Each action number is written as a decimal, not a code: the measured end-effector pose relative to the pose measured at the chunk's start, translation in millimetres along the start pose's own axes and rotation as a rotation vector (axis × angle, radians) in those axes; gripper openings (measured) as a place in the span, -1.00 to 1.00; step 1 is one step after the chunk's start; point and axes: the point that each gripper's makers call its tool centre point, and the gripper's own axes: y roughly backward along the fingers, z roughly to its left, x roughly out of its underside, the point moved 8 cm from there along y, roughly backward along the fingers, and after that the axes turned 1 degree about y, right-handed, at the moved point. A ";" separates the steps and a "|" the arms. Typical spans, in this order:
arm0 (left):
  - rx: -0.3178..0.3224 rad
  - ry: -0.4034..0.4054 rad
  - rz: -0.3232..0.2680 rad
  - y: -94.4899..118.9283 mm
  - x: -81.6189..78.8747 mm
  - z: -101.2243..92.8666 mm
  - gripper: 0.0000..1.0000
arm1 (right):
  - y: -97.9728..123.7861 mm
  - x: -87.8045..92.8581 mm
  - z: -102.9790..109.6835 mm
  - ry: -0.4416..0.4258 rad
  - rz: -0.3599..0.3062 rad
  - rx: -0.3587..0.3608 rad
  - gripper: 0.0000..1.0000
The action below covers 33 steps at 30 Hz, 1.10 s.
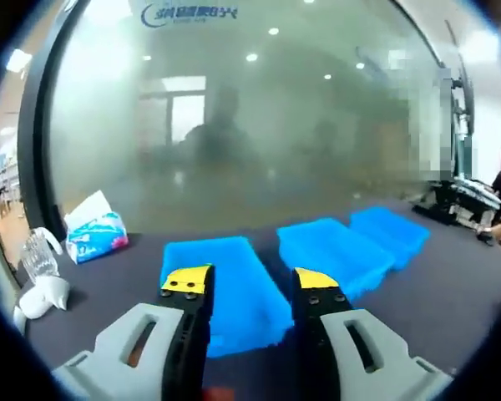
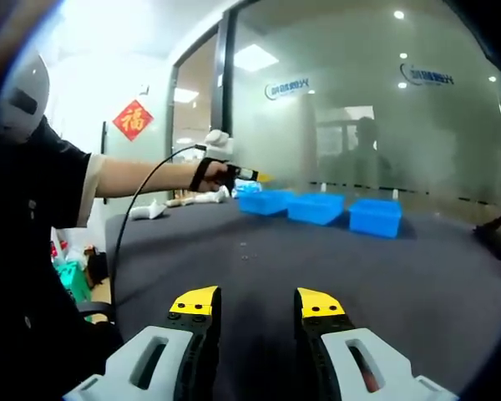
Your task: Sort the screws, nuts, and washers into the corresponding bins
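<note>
3 blue bins [image 1: 225, 288] sit ahead of left gripper's [image 1: 252, 288] parted jaws.

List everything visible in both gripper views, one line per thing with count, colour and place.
bins: three, blue, in a row on the table before the glass wall.
table: one, dark grey, under both grippers.
tissue pack: one, white and blue, left of the bins.
plastic bottle: one, clear, at the table's left edge.
glass wall: one, frosted, behind the table.
red decoration: one, on the far wall.
left gripper: yellow-tipped, open, near the bins.
right gripper: yellow-tipped, open, over bare table.
person's arm: one, stretched toward the bins.
</note>
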 end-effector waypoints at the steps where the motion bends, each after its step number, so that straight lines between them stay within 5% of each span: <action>1: 0.021 0.014 -0.007 5.3 1.5 -3.1 -0.28 | 0.1 -0.2 0.0 0.000 -0.001 0.000 -0.37; 10: 0.078 -0.024 -0.093 68.9 13.7 -24.0 -0.29 | -0.6 -1.8 -0.2 -0.002 -0.012 0.008 -0.37; 21: 0.126 0.044 -0.174 170.1 40.7 -50.1 -0.29 | -2.9 -5.9 7.2 0.001 -0.025 -0.001 -0.37; 33: 0.087 -0.012 -0.184 250.9 78.5 -42.4 -0.30 | -2.9 -14.2 7.6 0.014 -0.041 0.005 -0.37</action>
